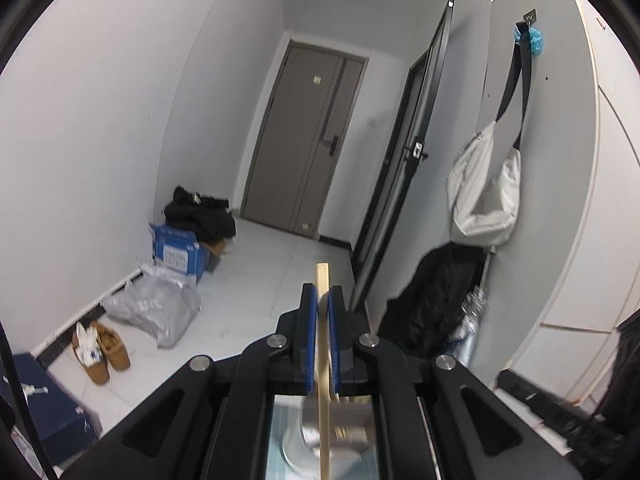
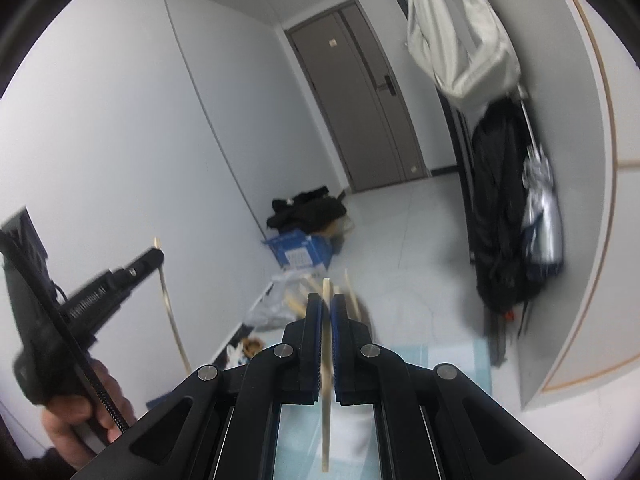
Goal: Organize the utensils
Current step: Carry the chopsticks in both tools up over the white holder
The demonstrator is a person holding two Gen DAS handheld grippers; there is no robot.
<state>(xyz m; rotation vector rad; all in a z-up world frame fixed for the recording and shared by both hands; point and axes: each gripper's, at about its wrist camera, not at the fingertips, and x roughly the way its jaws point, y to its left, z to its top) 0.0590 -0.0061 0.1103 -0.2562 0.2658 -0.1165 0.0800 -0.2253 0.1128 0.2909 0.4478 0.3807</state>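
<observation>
In the left wrist view my left gripper (image 1: 323, 293) is shut on a pale wooden chopstick (image 1: 322, 276). The stick stands nearly upright between the blue pads and runs down past the jaws. Beneath it sits a blurred silver container (image 1: 304, 444) on a light blue mat (image 1: 276, 432). My right gripper (image 2: 327, 301) is shut on a second wooden chopstick (image 2: 326, 420), also upright. Several more wooden sticks (image 2: 298, 302) poke up, blurred, just behind its fingers. At the left of the right wrist view a hand (image 2: 76, 420) holds the left gripper (image 2: 156, 255), its chopstick (image 2: 172, 316) hanging down.
A hallway lies ahead with a grey door (image 1: 308, 140), a blue box (image 1: 178, 252) under black clothing, a plastic bag (image 1: 156, 308) and brown shoes (image 1: 102, 350) on the white floor. On the right wall hang a white bag (image 1: 484, 192), a black coat (image 2: 500, 208) and a silver umbrella (image 2: 542, 216).
</observation>
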